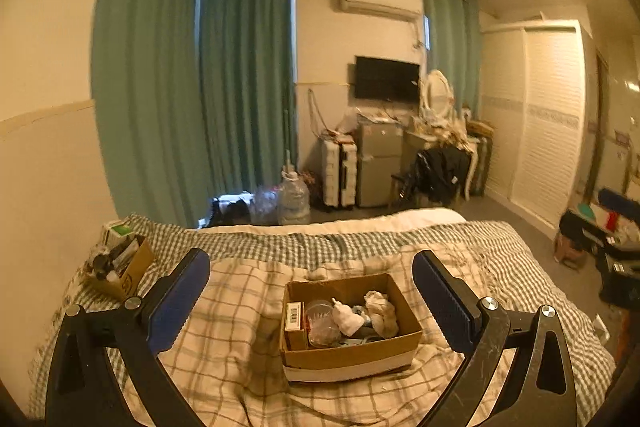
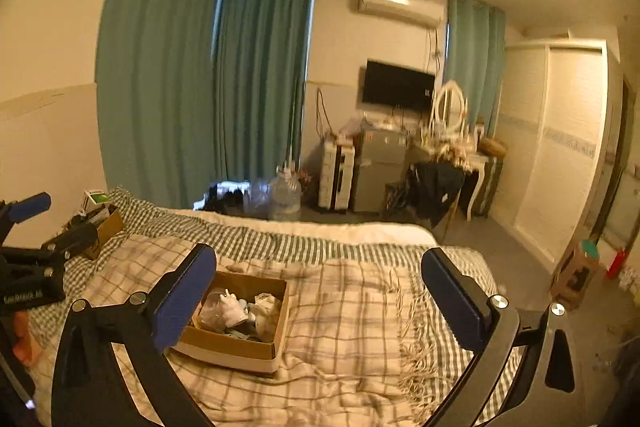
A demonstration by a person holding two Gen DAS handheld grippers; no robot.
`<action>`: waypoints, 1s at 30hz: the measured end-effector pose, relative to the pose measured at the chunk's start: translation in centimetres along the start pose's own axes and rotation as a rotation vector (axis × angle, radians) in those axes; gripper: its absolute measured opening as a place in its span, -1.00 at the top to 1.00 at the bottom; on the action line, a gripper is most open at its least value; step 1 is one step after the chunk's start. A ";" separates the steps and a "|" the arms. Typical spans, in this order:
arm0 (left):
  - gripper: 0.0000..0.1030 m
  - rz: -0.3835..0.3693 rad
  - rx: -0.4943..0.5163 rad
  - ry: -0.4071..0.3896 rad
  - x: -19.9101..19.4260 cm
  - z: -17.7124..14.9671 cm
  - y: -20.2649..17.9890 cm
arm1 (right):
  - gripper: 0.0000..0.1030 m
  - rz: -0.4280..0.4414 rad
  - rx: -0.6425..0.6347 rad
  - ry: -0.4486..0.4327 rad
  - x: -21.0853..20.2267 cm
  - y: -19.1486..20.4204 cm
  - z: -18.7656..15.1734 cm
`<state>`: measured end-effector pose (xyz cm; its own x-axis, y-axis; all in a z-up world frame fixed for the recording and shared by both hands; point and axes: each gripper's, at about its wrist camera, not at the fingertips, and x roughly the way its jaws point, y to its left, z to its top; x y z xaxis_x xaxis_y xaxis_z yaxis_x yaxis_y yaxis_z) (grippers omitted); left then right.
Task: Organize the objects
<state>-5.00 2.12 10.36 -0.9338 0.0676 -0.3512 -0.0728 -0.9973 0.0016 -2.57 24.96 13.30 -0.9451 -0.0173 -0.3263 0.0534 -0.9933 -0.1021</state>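
An open cardboard box (image 1: 352, 355) sits on the plaid blanket on the bed. It holds a clear cup, a small barcoded carton, white cloths and other small items. My left gripper (image 1: 312, 275) is open and empty, held above and just short of the box. The box also shows in the right wrist view (image 2: 240, 347), low and left. My right gripper (image 2: 320, 267) is open and empty over bare blanket to the right of the box. A second cardboard box (image 1: 132, 275) with bottles and tubes stands at the bed's far left corner.
The bed (image 1: 360, 239) has a green checked cover under the plaid blanket. The wall lies to the left. Beyond the bed's foot are a water jug (image 1: 294, 199), suitcase, small fridge, dressing table and chair. A wardrobe (image 1: 548, 115) is at the right.
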 end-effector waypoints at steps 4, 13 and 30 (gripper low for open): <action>-1.00 0.026 -0.012 -0.027 0.2 -3.4 -0.1 | -0.99 0.030 0.034 0.023 1.2 -0.3 -3.6; -1.00 0.076 -0.014 0.014 3.3 -10.4 -0.8 | -0.99 0.052 0.080 0.100 7.5 0.7 -12.0; -1.00 0.086 -0.011 0.070 4.5 -12.8 -0.8 | -0.99 0.046 0.052 0.124 9.1 1.5 -13.2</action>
<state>-4.68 2.91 -3.22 -0.9096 -0.0202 -0.4149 0.0111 -0.9996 0.0243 -6.83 24.79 -2.28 -0.8949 -0.0522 -0.4432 0.0759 -0.9965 -0.0361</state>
